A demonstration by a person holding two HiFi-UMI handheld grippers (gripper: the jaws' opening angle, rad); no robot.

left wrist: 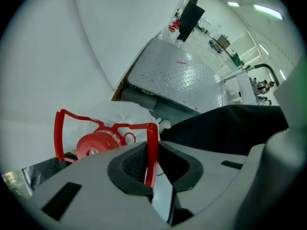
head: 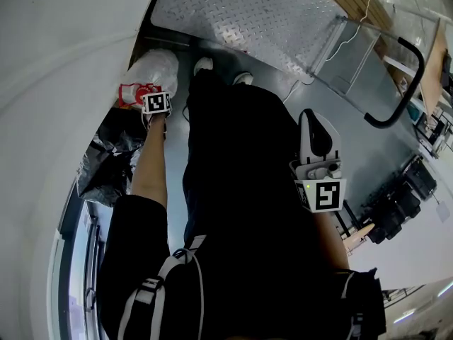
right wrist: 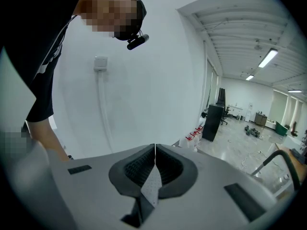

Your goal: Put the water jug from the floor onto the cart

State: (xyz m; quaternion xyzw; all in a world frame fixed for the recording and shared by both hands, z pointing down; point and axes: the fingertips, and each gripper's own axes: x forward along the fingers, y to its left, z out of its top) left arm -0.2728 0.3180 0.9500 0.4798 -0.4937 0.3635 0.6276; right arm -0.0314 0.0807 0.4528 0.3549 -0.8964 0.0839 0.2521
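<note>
Diamond-plate cart deck (head: 269, 20) sits low beside a white wall (head: 56, 48).

Bright, even indoor light from long ceiling strip lamps (right wrist: 267, 57). Mild glare off silver diamond-plate cart deck (head: 248, 20). Deep shadow over crumpled black plastic bag (head: 106, 165) beside pale curved wall (head: 56, 62). Strong fisheye bending and black vignette at corners of both gripper views. Red plastic jug handle (left wrist: 153, 147) sharp; grey housing nearest lens soft.

Head view: a crumpled black bag (head: 106, 165) lies at nine o'clock, dark gear (head: 400, 197) at four. Right gripper view: a wall box (right wrist: 100, 63) at eleven, a black cabinet (right wrist: 211, 122) at three.
</note>
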